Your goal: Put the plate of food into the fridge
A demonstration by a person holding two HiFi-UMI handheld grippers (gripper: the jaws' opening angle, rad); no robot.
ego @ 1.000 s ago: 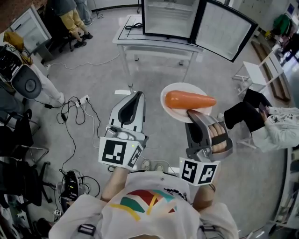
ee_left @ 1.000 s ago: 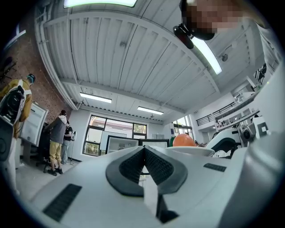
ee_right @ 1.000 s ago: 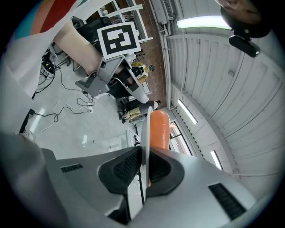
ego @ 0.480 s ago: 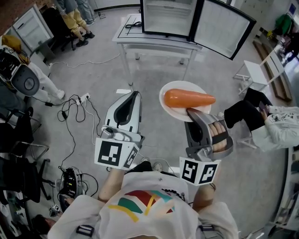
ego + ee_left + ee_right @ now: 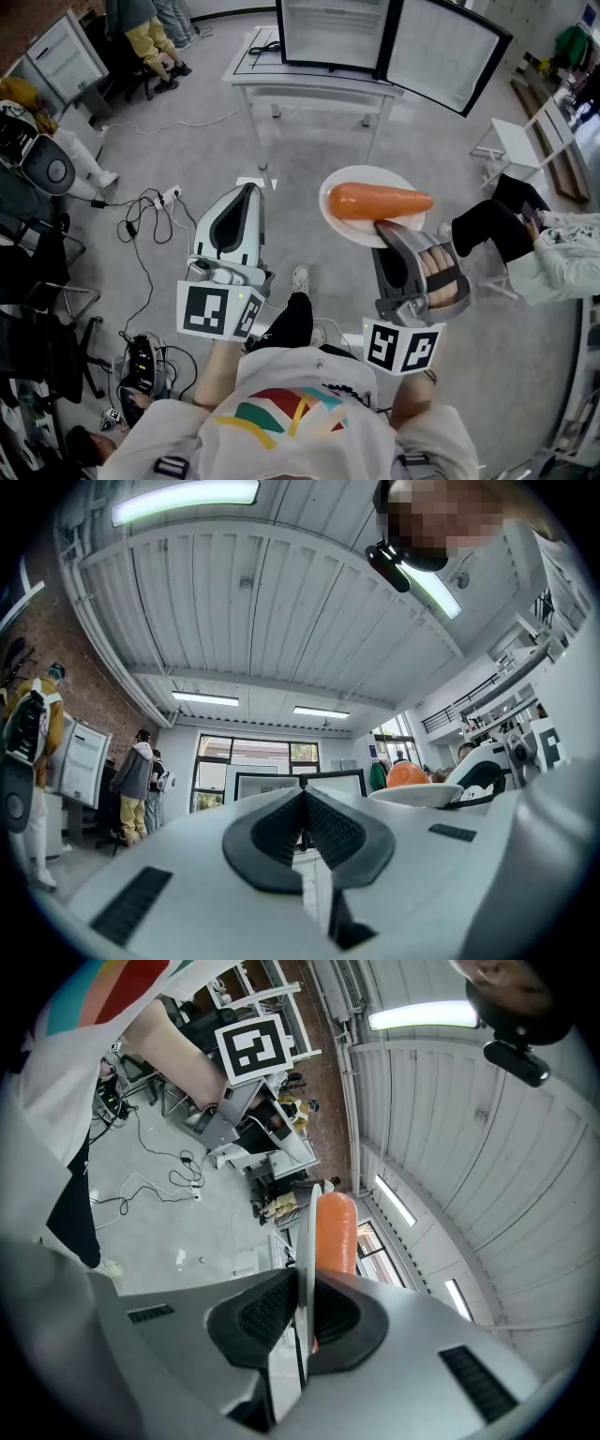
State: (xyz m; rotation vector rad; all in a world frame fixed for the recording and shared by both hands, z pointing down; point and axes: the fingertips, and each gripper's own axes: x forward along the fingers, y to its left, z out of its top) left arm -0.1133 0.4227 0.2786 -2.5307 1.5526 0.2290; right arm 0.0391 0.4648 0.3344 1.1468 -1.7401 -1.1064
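the right tongs (image 5: 380, 227) stay pinched on the rim of the plate (image 5: 334, 223), held level over the floor (image 5: 187, 141), well short of the fridge (image 5: 328, 33). the left tongs (image 5: 251, 187), pressed together and empty, have swung outward and a shoe (image 5: 300, 278) has stepped into view: the carry looks under way. the plate is thin, round and smooth white; the carrot (image 5: 380, 200) is glossy orange and tapered; the fridge sits open on a white surface (image 5: 309, 86).

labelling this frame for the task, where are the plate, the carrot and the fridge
plate (image 5: 364, 174), head view, bare white rim beside the carrot.
carrot (image 5: 380, 201), head view, middle of its orange body.
fridge (image 5: 333, 33), head view, its open inside.
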